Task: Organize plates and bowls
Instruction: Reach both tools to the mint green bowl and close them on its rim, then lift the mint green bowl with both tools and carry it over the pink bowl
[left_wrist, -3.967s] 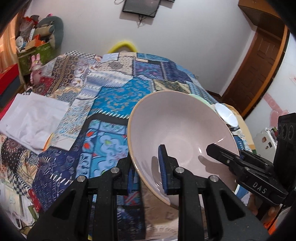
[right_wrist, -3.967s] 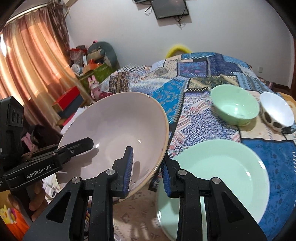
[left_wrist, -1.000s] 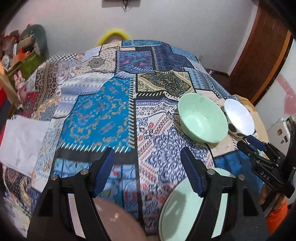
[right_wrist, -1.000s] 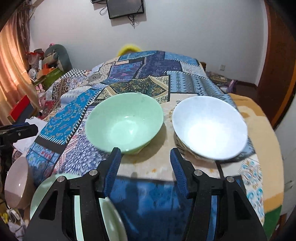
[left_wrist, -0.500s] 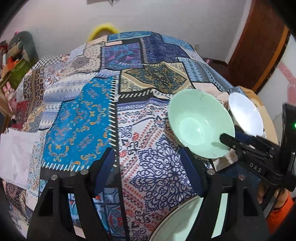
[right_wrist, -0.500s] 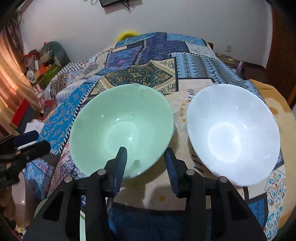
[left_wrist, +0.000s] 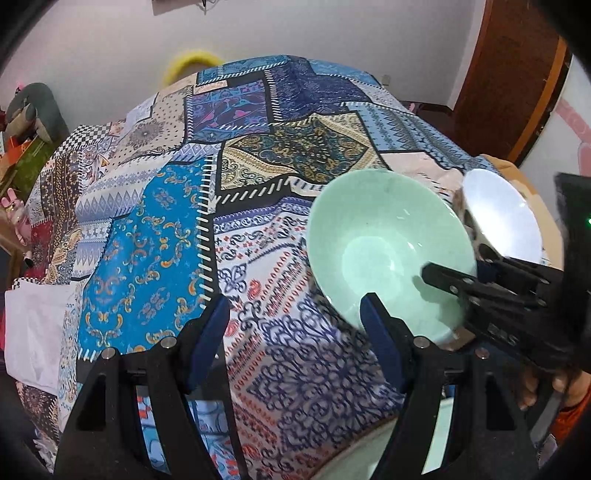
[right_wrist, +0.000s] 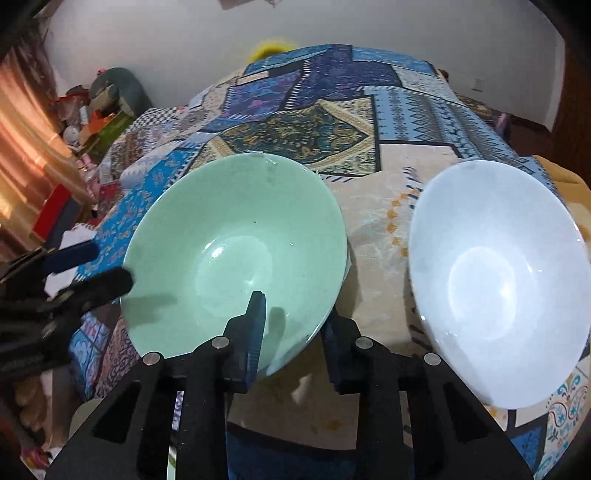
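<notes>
A glossy mint-green ceramic bowl (right_wrist: 236, 251) sits on a bed covered with a blue patchwork quilt (left_wrist: 155, 236), just beside a white ceramic bowl (right_wrist: 495, 273) on its right. The right tongs (right_wrist: 295, 325) are closing on the green bowl's near rim, one finger inside the bowl, the other outside. The left tongs (left_wrist: 295, 332) hang wide over the quilt, holding nothing. A pale green plate (left_wrist: 369, 454) shows partly at the quilt's near edge.
</notes>
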